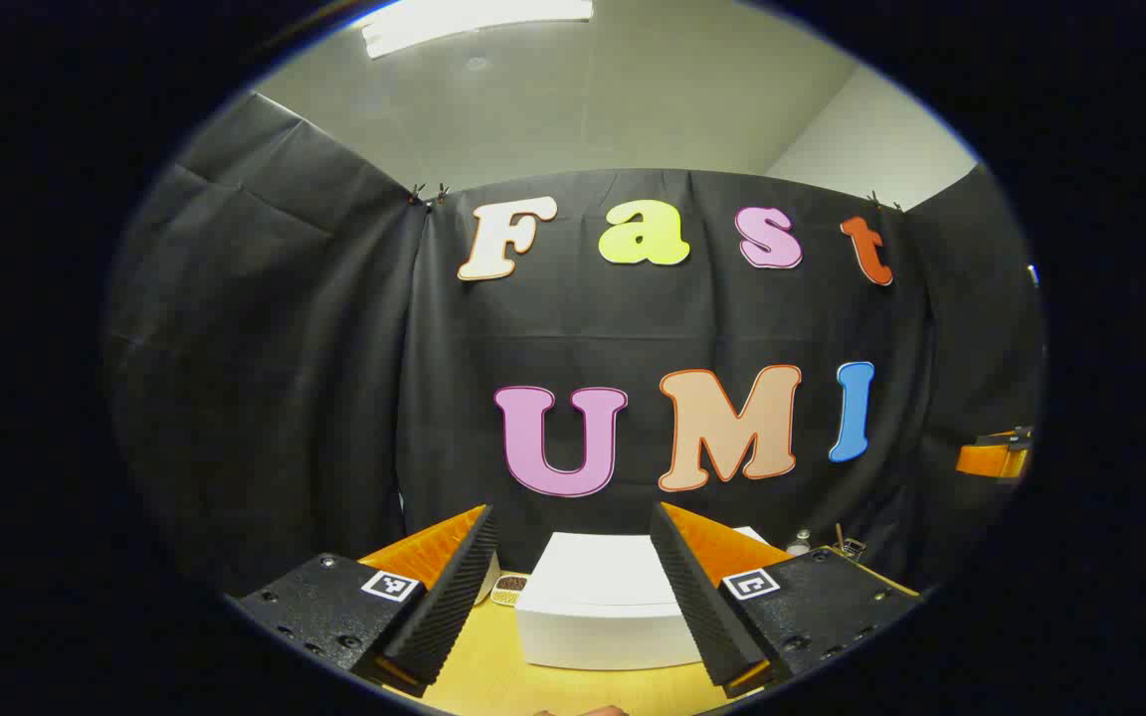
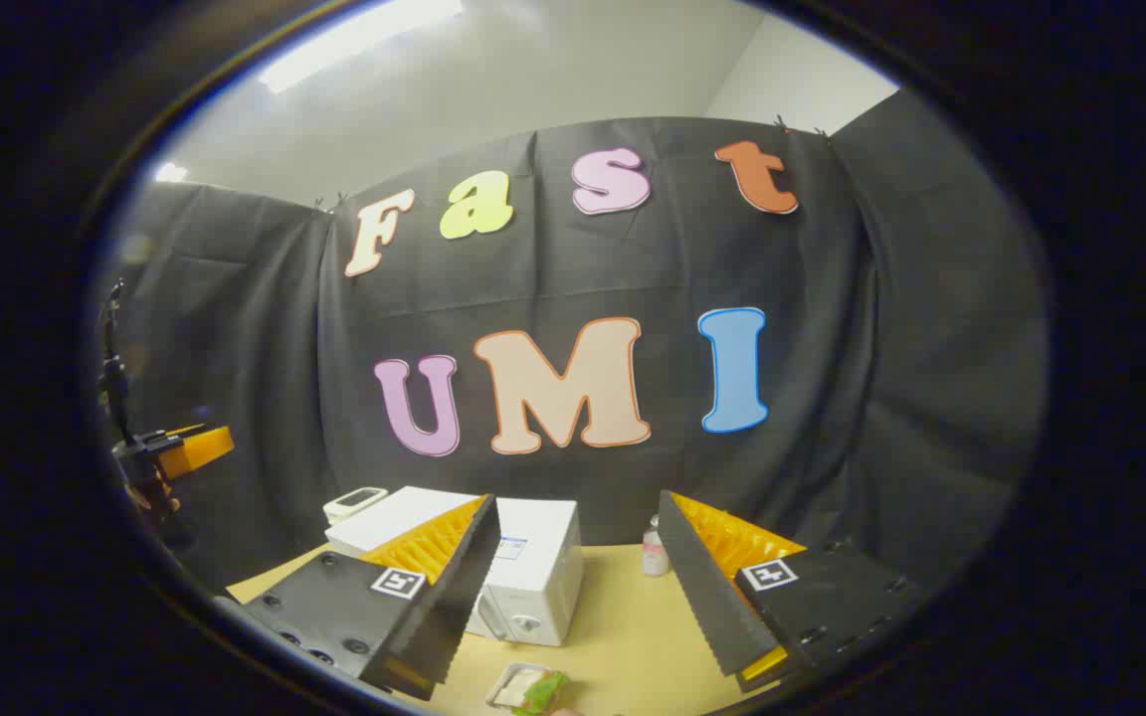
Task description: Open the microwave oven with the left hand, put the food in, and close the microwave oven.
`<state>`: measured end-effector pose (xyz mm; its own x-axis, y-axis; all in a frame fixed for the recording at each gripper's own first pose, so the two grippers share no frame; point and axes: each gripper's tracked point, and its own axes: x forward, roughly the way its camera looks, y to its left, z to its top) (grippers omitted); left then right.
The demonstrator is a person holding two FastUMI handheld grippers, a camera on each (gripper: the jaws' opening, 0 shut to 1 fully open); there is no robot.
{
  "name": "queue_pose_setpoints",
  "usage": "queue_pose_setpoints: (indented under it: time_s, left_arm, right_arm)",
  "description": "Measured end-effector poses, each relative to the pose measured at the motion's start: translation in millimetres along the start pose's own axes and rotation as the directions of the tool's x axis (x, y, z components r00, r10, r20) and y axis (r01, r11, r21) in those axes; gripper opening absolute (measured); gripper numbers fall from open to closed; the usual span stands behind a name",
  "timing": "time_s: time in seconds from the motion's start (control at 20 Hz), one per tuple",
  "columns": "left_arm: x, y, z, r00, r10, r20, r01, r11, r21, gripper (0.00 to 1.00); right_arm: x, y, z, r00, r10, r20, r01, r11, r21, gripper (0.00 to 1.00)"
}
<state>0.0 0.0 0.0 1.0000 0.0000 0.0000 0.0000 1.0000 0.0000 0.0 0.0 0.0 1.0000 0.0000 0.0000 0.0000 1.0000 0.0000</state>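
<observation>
The white microwave oven (image 1: 601, 607) sits on the yellow table, straight ahead between the fingers of my left gripper (image 1: 578, 636), which is open and held above it with nothing inside. In the right gripper view the microwave (image 2: 533, 577) stands to the left with its door closed and a knob on its front. A small tray of food (image 2: 528, 689) with green leaves lies on the table just before it. My right gripper (image 2: 583, 641) is open and empty, raised above the tray. The other gripper (image 2: 185, 449) shows orange at the far left.
A small bowl (image 1: 510, 590) with dark contents sits left of the microwave. A small bottle (image 2: 654, 549) stands at the table's back, right of the microwave. A white device (image 2: 355, 502) lies behind the microwave. Bare yellow tabletop (image 2: 623, 626) stretches to the microwave's right.
</observation>
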Motion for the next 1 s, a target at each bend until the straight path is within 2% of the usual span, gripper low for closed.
queue_pose_setpoints:
  time_s: [0.05, 0.1, 0.15, 0.3, 0.55, 0.6, 0.8, 0.85, 1.0]
  left_arm:
    - [-4, -1, -1, 1.000, 0.001, -0.002, -0.001, 1.000, -0.002, 0.95]
    - [-9, -1, -4, 1.000, -0.001, -0.007, 0.001, 1.000, -0.002, 0.95]
    - [-13, -2, -6, 1.000, -0.007, -0.014, 0.007, 1.000, -0.006, 0.93]
    - [-26, -13, -14, 0.998, -0.054, -0.041, 0.053, 0.998, -0.034, 0.94]
    - [-42, -18, -15, 0.996, -0.080, -0.047, 0.079, 0.996, -0.031, 0.92]
    - [-46, -20, -18, 0.994, -0.091, -0.057, 0.089, 0.995, -0.034, 0.95]
    - [-56, -26, -21, 0.991, -0.121, -0.061, 0.119, 0.992, -0.032, 0.92]
    - [-58, -29, -23, 0.989, -0.134, -0.058, 0.132, 0.991, -0.034, 0.95]
    - [-61, -36, -36, 0.984, -0.165, -0.062, 0.162, 0.986, -0.044, 0.95]
  right_arm:
    - [-5, -2, -1, 1.000, -0.003, 0.003, 0.003, 1.000, 0.000, 0.99]
    - [-12, -2, -2, 1.000, -0.002, 0.008, 0.002, 1.000, 0.005, 0.99]
    - [-17, -2, -3, 1.000, 0.001, 0.012, -0.001, 1.000, 0.008, 0.91]
    - [-37, -8, -3, 1.000, -0.009, 0.015, 0.009, 1.000, 0.005, 0.91]
    - [-63, -8, -4, 1.000, -0.006, 0.017, 0.006, 1.000, 0.014, 0.91]
    - [-67, -7, -3, 1.000, 0.002, 0.018, -0.002, 1.000, 0.018, 0.91]
    - [-78, -11, 0, 0.999, -0.004, 0.033, 0.004, 1.000, 0.027, 0.91]
    - [-81, -10, -1, 1.000, -0.001, 0.031, 0.000, 1.000, 0.030, 0.91]
    - [-81, -16, -4, 1.000, -0.002, 0.028, 0.001, 0.999, 0.035, 0.91]
